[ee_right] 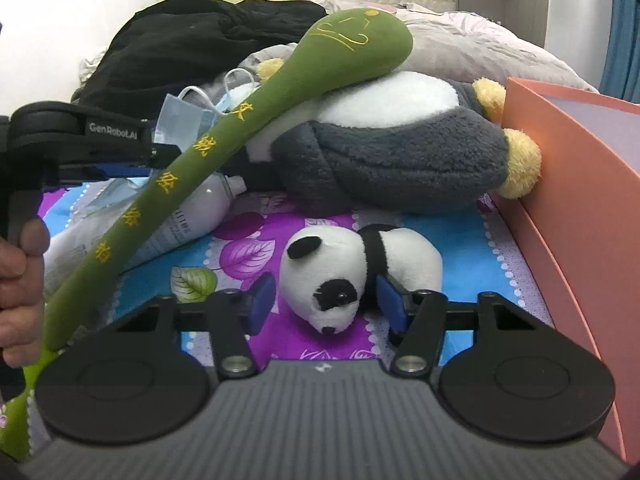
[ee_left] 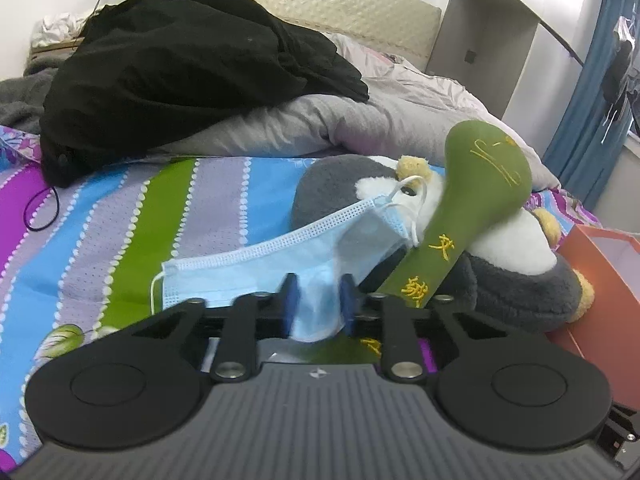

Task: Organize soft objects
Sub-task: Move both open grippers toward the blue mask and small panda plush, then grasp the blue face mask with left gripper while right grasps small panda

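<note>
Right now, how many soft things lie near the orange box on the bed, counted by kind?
Plush toys: 3 (grey and white plush, small panda, long green plush)
Blue face masks: 1
Black garments: 1
Total: 5

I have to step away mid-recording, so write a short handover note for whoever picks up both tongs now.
Left tongs: shut on the blue face mask, which lies against the grey plush.
Right tongs: straddling the small panda plush's head, pads not clearly pressing.
The green plush stick leans across the grey plush; a white bottle lies under it. The orange box stands at the right, nothing seen inside.
Done: nothing visibly sorted. Left: everything.
</note>
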Available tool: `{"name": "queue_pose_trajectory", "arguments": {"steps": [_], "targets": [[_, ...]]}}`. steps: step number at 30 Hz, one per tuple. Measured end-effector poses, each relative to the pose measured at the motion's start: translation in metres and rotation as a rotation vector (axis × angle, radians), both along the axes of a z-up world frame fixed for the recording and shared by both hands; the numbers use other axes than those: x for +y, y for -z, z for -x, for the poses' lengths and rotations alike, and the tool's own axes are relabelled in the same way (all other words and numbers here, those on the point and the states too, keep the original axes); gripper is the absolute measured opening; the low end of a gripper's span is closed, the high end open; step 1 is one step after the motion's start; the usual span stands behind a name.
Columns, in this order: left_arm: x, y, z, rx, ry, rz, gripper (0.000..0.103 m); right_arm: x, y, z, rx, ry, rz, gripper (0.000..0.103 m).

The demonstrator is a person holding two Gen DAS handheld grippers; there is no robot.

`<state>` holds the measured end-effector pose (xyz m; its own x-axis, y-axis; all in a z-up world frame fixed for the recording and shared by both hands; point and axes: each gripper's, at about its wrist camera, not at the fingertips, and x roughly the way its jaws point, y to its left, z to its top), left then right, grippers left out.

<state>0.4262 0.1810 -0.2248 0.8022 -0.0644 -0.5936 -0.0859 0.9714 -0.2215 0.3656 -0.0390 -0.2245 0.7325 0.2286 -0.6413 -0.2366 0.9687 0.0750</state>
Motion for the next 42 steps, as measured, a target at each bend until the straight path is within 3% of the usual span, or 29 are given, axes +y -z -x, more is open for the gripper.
{"name": "queue_pose_trajectory", "arguments": {"steps": [3, 17, 26, 34, 42], "targets": [[-0.004, -0.003, 0.003, -0.010, 0.001, -0.010, 0.008, -0.001, -0.003, 0.001, 0.000, -0.015, -0.002, 0.044], [-0.017, -0.056, 0.054, -0.008, -0.041, 0.004, 0.004, -0.015, -0.041, 0.035, -0.014, -0.080, -0.035, 0.041], [-0.032, -0.094, 0.117, -0.026, -0.063, 0.067, 0.004, -0.039, -0.071, 0.075, -0.024, -0.097, -0.055, 0.041], [-0.056, -0.105, 0.182, -0.005, -0.081, 0.128, 0.004, -0.061, -0.092, 0.119, -0.045, -0.117, -0.069, 0.041], [-0.098, -0.127, 0.246, -0.013, -0.059, 0.051, 0.004, -0.082, -0.115, 0.164, -0.086, -0.125, -0.074, 0.041]]}}
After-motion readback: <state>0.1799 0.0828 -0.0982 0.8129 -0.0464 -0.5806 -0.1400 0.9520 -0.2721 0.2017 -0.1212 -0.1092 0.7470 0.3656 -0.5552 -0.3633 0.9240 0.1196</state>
